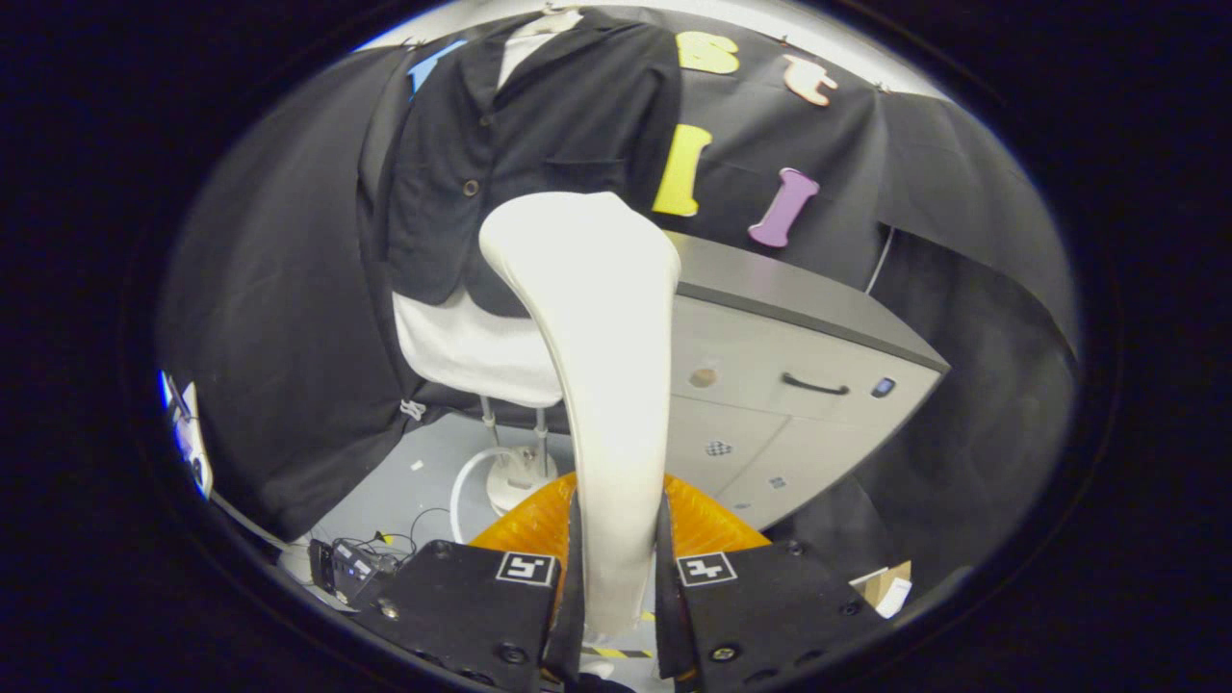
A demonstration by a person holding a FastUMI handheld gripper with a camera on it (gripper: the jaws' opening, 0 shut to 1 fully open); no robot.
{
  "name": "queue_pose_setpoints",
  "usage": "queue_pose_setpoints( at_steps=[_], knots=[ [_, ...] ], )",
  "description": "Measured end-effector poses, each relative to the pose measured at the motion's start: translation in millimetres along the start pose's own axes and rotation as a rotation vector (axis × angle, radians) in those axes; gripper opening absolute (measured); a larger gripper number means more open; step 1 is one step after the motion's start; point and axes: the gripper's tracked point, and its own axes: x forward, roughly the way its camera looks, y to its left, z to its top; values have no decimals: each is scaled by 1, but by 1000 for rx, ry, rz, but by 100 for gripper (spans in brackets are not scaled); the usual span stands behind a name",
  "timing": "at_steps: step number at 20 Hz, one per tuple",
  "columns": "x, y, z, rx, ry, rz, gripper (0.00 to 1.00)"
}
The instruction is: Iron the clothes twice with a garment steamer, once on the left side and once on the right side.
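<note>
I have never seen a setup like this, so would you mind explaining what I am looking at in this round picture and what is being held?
This is no robot arm: a person carries a two-finger gripper by hand, and a wide-angle camera riding on it looks forward along its fingers. The two fingers are closed on the handle of a cream garment steamer, which rises from between them. Beyond the steamer's head hangs a dark jacket over a white garment on a stand; this is the clothing to be steamed. Beside it, past the steamer, stands a pale drawer cabinet with a dark top. On the grey floor lie the stand's white base and some cables and a small device.
</note>
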Motion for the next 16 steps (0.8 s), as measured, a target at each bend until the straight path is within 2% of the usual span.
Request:
queue_pose_setpoints(
  at_steps=[7, 11, 16],
  knots=[
    [-73, -103, -52, 107, 1, 41, 33],
    [-95, -134, -72, 158, 10, 67, 33],
    [-103, -153, -73, 168, -11, 18, 33]
  ],
)
